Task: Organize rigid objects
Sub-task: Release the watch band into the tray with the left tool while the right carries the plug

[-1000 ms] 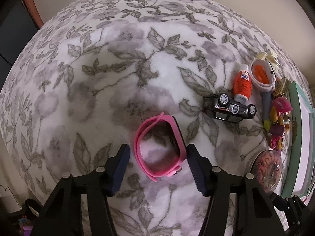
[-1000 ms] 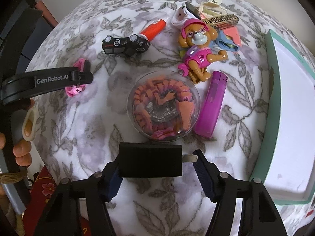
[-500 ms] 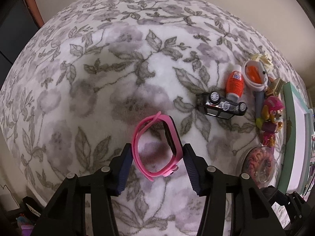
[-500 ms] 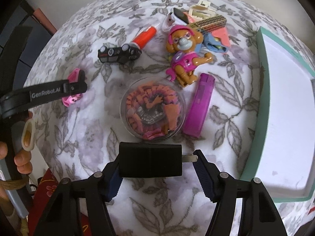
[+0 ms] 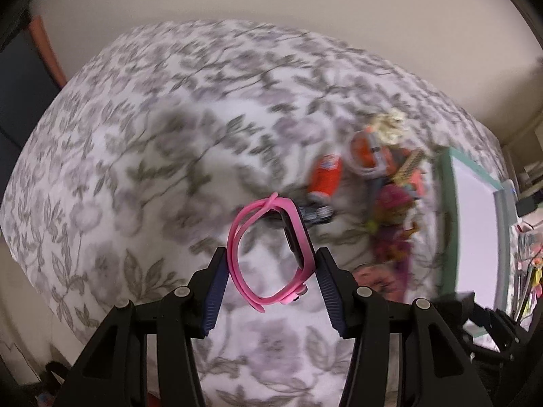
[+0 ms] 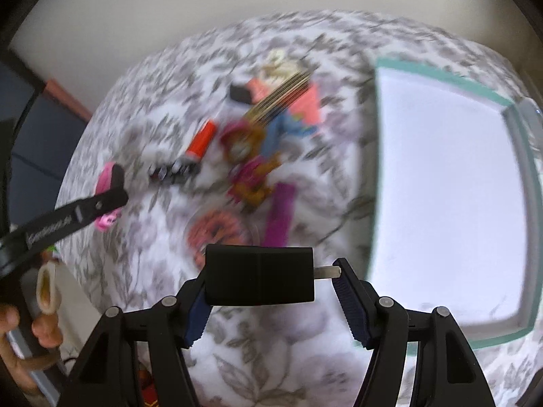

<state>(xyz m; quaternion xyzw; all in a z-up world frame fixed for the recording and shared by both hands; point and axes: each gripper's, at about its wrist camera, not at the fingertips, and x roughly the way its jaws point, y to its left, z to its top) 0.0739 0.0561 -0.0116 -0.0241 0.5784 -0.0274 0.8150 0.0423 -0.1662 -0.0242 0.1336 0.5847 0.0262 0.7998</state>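
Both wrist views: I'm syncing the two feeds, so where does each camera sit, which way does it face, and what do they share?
Left wrist: on the left gripper, looking along its fingers, which clamp the pink watch, over the floral cloth.
Right wrist: on the right gripper, which grips the black charger, facing the green-rimmed tray; the person's hand shows.
Shared: watch, tray, orange tube, toy pile.

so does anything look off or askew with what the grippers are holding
The black plug adapter sits crosswise in the right gripper, its metal prong poking sideways at one finger. The pink watch in the left gripper looks fine.
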